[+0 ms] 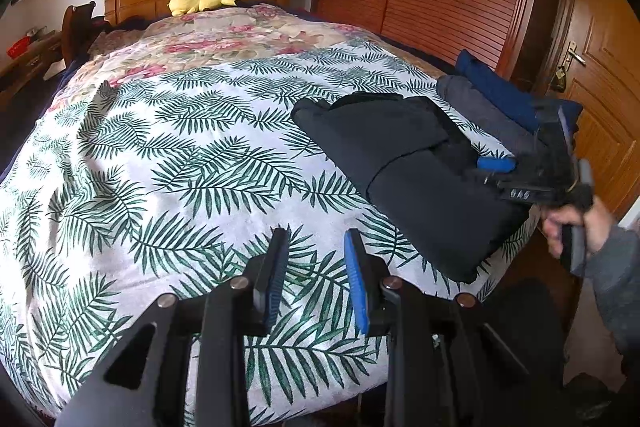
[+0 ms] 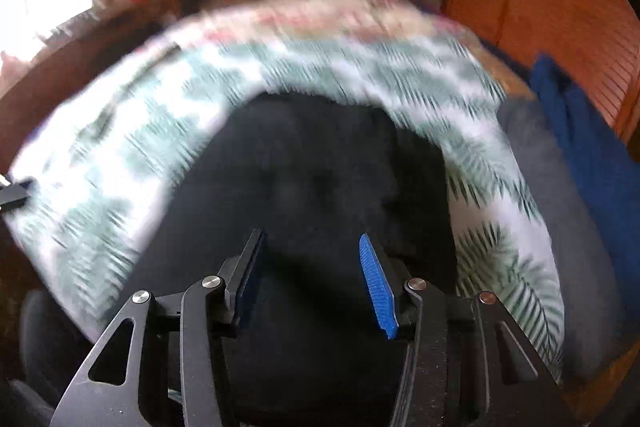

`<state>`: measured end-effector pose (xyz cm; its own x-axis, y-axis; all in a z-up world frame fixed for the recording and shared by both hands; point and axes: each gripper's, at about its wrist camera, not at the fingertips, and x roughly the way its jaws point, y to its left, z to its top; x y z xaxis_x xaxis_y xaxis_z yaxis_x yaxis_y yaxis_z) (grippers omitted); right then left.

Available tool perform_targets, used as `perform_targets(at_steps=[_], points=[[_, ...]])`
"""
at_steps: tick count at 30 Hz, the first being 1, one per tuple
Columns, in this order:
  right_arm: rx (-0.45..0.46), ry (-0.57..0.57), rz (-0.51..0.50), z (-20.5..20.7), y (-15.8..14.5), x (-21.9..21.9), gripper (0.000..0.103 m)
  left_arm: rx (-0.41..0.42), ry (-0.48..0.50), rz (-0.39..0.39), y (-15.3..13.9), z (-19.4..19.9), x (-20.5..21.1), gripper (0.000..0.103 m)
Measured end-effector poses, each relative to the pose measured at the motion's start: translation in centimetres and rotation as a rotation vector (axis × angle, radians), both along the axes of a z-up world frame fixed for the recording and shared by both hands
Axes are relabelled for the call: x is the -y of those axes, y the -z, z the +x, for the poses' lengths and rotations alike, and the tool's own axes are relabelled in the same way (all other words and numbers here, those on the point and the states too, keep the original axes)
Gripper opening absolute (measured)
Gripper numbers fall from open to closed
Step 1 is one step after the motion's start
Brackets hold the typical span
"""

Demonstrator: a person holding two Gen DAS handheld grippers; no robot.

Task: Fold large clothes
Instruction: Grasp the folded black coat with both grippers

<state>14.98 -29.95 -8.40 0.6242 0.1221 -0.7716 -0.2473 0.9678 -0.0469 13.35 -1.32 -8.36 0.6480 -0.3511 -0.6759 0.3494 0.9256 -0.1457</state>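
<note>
We see the bed (image 1: 168,131) under its palm-leaf cover, headboard at the far end. Our folded black garment (image 1: 404,183) lies by the bed's right edge, near the foot corner; grey (image 1: 480,107) and blue (image 1: 496,87) folded clothes sit just beyond it along that edge. Our right gripper (image 2: 312,251) hangs over the black garment, jaws apart and empty. Our left gripper (image 1: 316,247) hovers over bare cover, jaws partly open, holding nothing.

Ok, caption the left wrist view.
Left gripper hovers open over leaf-print bedspread; folded black garment lies at right.
</note>
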Motion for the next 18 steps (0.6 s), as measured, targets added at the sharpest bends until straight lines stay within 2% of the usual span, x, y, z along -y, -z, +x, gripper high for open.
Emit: perform_targets(at_steps=[2,4,5,12,14,16,18], points=[[-0.030,0.016,0.038,0.1,1.8,1.5,0.049,0.003,0.009,-0.003,0.1,0.5,0.4,0.027],[-0.049,0.046,0.136,0.0,2.0,3.3,0.049,0.009,0.025,-0.012,0.1,1.2,1.0,0.027],[-0.046,0.053,0.145,-0.2,1.8,3.6,0.049,0.015,0.038,-0.020,0.1,2.0,1.6,0.027],[0.009,0.073,0.029,-4.0,-0.4,4.7,0.050,0.056,0.112,-0.015,-0.2,6.8,5.4,0.030],[0.026,0.094,0.032,-5.0,-0.8,5.7,0.050,0.063,0.136,-0.001,-0.1,8.3,6.5,0.031],[0.050,0.122,0.057,-5.9,-1.1,7.2,0.057,0.065,0.148,0.011,0.1,9.6,7.4,0.032],[0.053,0.136,0.077,-6.6,-1.2,8.5,0.058,0.061,0.153,0.017,0.4,10.9,8.1,0.033]])
